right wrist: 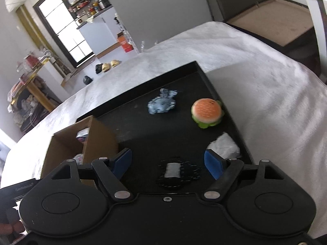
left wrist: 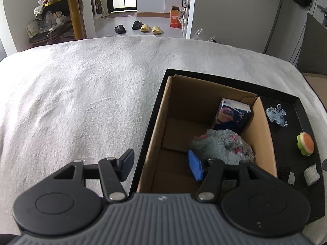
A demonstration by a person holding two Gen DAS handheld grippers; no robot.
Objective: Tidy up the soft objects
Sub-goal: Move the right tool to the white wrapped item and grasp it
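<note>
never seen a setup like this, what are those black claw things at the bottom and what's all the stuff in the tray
Those claws are two hand-held grippers, each with a camera looking along its fingers. One picture comes from the left gripper, the other from the right gripper. Both are open and hold nothing. A black tray lies on a white blanket. In it stands a cardboard box holding a fluffy plush and a tissue pack. Loose on the tray: a blue-grey toy, a burger toy, a white wad and a dark knitted piece.
</note>
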